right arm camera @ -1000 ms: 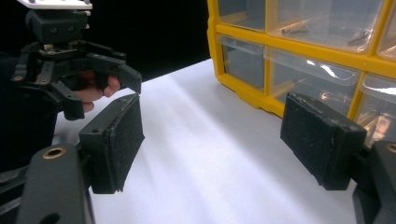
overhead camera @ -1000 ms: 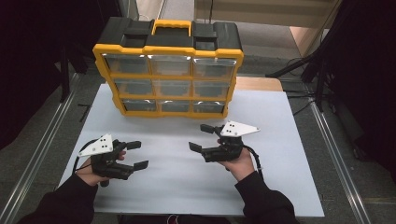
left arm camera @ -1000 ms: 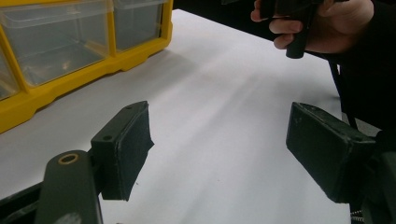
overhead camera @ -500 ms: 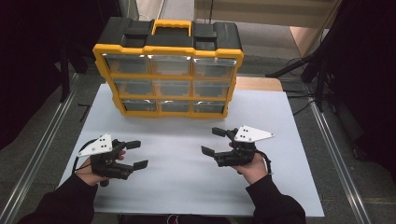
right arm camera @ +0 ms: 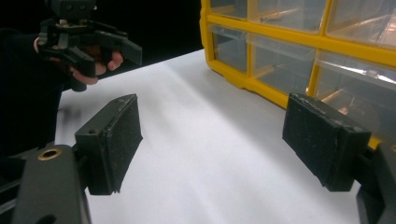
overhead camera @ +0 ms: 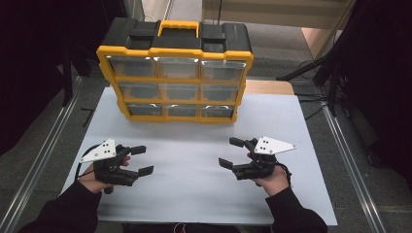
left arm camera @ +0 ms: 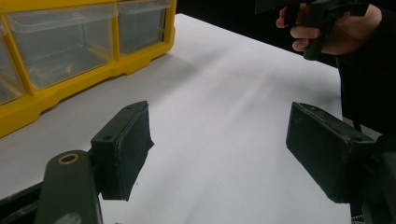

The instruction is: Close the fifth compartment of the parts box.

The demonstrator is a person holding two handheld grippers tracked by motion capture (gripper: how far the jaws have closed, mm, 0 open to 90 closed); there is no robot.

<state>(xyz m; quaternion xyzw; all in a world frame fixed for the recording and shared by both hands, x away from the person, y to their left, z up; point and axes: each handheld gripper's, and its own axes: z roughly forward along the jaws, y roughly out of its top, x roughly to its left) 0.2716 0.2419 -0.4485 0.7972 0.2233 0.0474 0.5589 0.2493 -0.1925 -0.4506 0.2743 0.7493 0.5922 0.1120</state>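
So here's the setup: a yellow and black organizer box point(overhead camera: 177, 77) stands upright at the far end of the bench point(overhead camera: 204, 194), on the white sheet that covers most of it. It has a yellow carry handle point(overhead camera: 180, 24) on top and three rows of three clear drawers point(overhead camera: 180, 90) facing the person. From the gripper views the drawers look mostly see-through, and I can't really tell what's inside them.

The left gripper point(overhead camera: 141, 160) is held low over the near left part of the bench, fingers point(left arm camera: 123, 144) spread wide apart with nothing between them, just bare white sheet. It points roughly toward the middle of the bench, and in its own view the bottom corner of the box sits off to the upper left, well apart from the fingers.

The right gripper point(overhead camera: 232, 153) is on the near right side, also spread open and holding nothing. Its fingers point(right arm camera: 112, 140) frame empty sheet, with the lower drawers of the box near the right-hand finger but not touching it. In that view the other hand point(right arm camera: 88, 58) and its gripper show up farther off at the upper left.

Both grippers sit well apart from each other and well in front of the box. A grey three-cornered plate point(overhead camera: 273, 144) tops the right one.
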